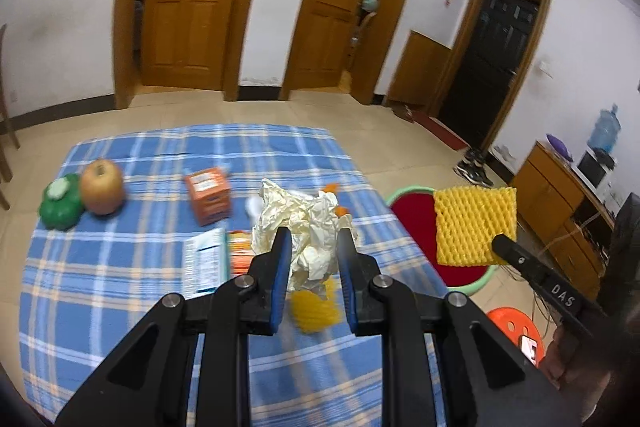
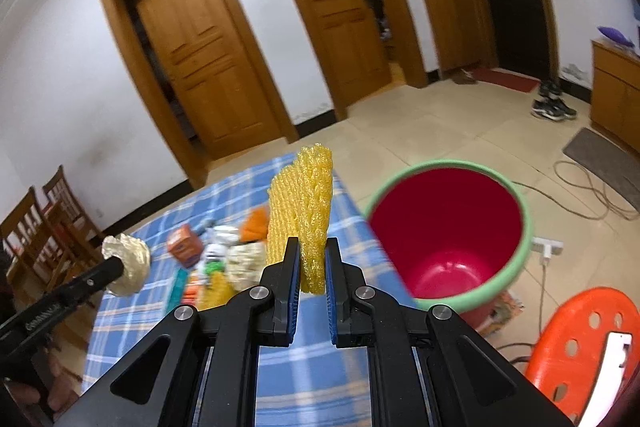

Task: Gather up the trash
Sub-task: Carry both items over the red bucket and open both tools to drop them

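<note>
My left gripper [image 1: 315, 233] is shut on a crumpled cream paper wad [image 1: 312, 223], held above the blue plaid table [image 1: 120, 287]. From the right wrist view the same wad [image 2: 127, 263] hangs at the left gripper [image 2: 118, 267], off the cloth. The right gripper [image 2: 312, 242] is shut on a yellow foam net [image 2: 302, 203] that stands upright between its pads. A red bin with a green rim [image 2: 524, 215] stands on the floor just right of the table, to the right of and below the net. In the left wrist view the net [image 1: 474, 225] hangs over the bin [image 1: 412, 223].
On the cloth lie another yellow net [image 1: 316, 311], an orange box [image 1: 209, 195], leaflets [image 1: 204, 263], a brown fruit [image 1: 102, 187] and a green container [image 1: 60, 203]. An orange stool [image 2: 580, 339] stands by the bin. Cables [image 2: 592, 187] cross the floor. Wooden chairs [image 2: 36, 223] are at the left.
</note>
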